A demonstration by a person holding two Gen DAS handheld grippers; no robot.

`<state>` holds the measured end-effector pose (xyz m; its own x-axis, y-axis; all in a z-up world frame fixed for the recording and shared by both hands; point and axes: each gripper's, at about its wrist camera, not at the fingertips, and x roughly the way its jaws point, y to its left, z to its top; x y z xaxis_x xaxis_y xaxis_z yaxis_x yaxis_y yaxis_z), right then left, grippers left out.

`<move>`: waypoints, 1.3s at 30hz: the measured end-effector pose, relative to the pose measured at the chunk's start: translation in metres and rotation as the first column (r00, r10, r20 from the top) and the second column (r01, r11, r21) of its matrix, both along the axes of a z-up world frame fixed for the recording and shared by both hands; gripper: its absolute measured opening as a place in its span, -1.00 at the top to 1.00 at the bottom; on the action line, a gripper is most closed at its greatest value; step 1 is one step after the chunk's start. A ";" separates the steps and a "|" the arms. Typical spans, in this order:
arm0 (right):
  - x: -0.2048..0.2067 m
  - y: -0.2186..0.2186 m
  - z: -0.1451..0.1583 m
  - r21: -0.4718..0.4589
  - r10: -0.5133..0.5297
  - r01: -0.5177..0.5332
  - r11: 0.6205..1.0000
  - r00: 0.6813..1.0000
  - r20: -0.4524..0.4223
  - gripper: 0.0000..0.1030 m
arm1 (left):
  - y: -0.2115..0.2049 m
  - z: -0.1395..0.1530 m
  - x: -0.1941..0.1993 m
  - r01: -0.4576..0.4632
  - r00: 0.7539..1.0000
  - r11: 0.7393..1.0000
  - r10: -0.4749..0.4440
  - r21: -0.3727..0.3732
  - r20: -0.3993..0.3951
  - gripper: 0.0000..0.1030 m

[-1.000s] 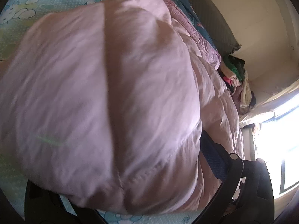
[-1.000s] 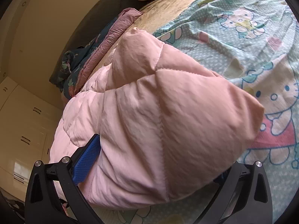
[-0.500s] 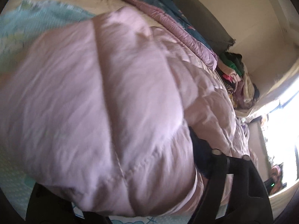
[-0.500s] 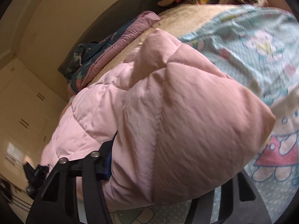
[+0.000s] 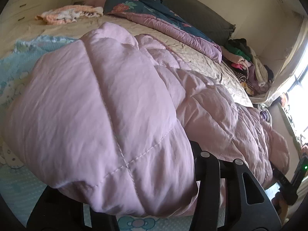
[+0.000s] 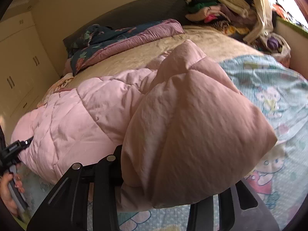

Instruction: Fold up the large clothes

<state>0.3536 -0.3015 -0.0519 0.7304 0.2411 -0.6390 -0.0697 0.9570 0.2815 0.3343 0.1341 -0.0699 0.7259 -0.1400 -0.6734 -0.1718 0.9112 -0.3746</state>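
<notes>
Left wrist and right wrist views: both grippers' fingers closing onto bunched pink quilted coat point(image 5: 107, 115) over bed.

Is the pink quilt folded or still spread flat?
Neither: the quilt is bunched, each end gathered between a gripper's closing jaws, left gripper, right gripper, its middle puffed on the bed.

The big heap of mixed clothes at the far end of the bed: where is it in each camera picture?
Left wrist view: the heap of mixed clothes sits at the right, just before the bright window.
Right wrist view: the same heap sits along the top, right of centre.
Shared landmark: the dark floral quilt with mauve lining lying beside it.
</notes>
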 end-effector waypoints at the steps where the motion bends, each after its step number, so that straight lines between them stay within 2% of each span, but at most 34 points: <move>1: -0.003 0.002 0.005 -0.017 0.008 -0.008 1.000 1.000 0.011 0.37 | -0.002 0.004 0.001 0.003 1.000 1.000 -0.003 0.009 0.004 0.25; 14: -0.052 0.017 0.053 -0.162 0.096 -0.080 0.984 0.991 0.093 0.42 | -0.014 0.040 -0.050 0.021 1.000 0.998 -0.022 0.054 0.021 0.28; 21: -0.089 0.019 0.061 -0.179 0.112 -0.094 0.979 0.990 0.090 0.42 | -0.011 0.041 -0.083 0.030 0.999 0.998 -0.030 0.050 0.014 0.28; 27: -0.123 0.019 0.054 -0.165 0.104 -0.091 0.982 0.992 0.075 0.41 | -0.007 0.034 -0.116 0.036 0.999 0.998 -0.036 0.047 0.004 0.27; 32: -0.148 0.012 0.037 -0.131 0.079 -0.074 0.989 0.996 0.040 0.38 | -0.005 0.024 -0.139 0.038 0.999 0.998 -0.038 0.043 -0.004 0.22; 36: -0.158 -0.001 0.020 -0.049 0.041 -0.041 0.998 0.999 -0.014 0.24 | -0.001 0.010 -0.153 0.028 0.999 0.999 -0.027 0.028 -0.021 0.09; 39: -0.165 -0.010 0.010 0.022 0.016 -0.015 1.000 0.998 -0.058 0.01 | 0.004 0.003 -0.161 0.014 0.999 1.000 -0.014 0.010 -0.035 -0.06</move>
<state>0.1887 -0.3111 -0.0416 0.6884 0.2661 -0.6748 -0.0674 0.9497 0.3058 0.1731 0.1377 -0.0668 0.7001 -0.1429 -0.6996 -0.1716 0.9174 -0.3592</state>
